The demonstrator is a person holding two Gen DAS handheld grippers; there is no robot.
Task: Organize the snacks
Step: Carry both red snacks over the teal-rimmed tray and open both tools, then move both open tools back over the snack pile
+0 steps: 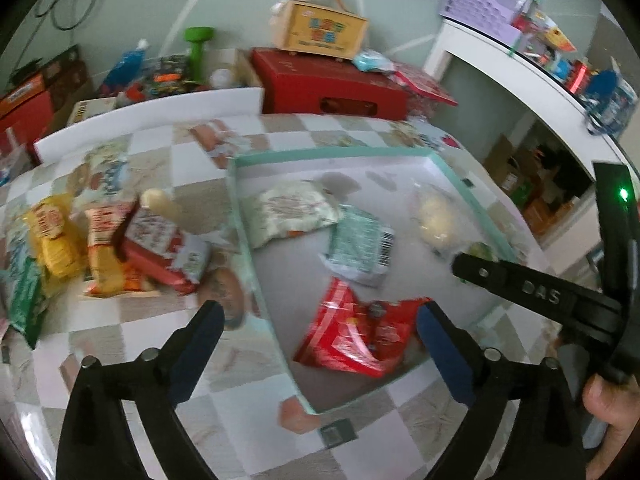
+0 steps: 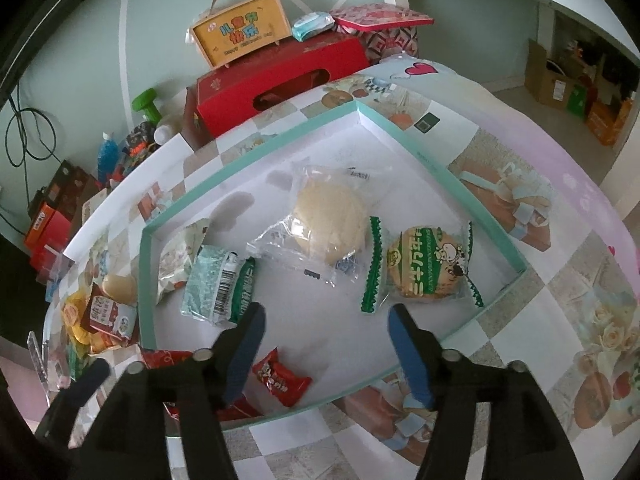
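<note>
A shallow white tray with a teal rim [image 1: 328, 156] [image 2: 146, 280] lies on the checked tablecloth. In it are a red packet [image 1: 352, 336], a teal barcode packet [image 1: 360, 244] [image 2: 220, 284], a white-green packet [image 1: 296, 208] [image 2: 176, 264], a clear-wrapped bun [image 1: 434, 216] [image 2: 328, 224], a round green biscuit packet [image 2: 424, 268] and a small red sweet packet [image 2: 280, 376]. My left gripper [image 1: 320, 320] hangs open over the red packet, pads off it. My right gripper [image 2: 326, 320] is open above the tray floor, with nothing between its fingers.
A pile of loose snack packets [image 1: 112, 248] [image 2: 100, 312] lies on the cloth left of the tray. Behind the table stand a red box [image 1: 332, 84] [image 2: 276, 76] and a yellow handled box [image 1: 320, 28]. A white shelf [image 1: 520, 76] stands at the right.
</note>
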